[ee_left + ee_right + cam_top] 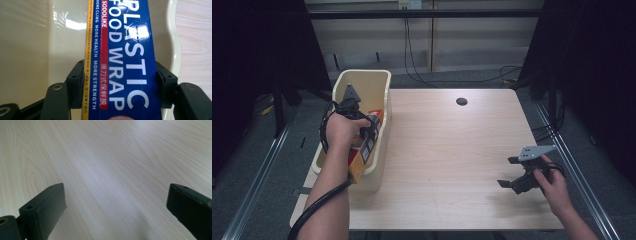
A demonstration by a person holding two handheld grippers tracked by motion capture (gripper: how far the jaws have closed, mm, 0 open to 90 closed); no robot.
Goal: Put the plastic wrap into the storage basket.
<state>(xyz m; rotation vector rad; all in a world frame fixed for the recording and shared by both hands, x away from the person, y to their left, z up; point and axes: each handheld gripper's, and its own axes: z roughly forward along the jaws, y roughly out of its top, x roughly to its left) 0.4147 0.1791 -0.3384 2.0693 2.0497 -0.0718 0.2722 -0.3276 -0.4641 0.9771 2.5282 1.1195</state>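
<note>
In the cream bin point(343, 82), left gripper point(367, 131) clamped on plastic food wrap box point(125, 62); near end cropped, long axis along bin. Right gripper point(511, 172) wide open, empty, above table point(447, 150).

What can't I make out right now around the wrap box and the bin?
- Plastic wrap box: both ends cut off by the left gripper view's frame edges.
- Bin floor: high view, hidden by the hand and left tongs.
- Small print on the box's yellow edge: too small to read.
- Right tongs: tips small and dark in the high view.
</note>
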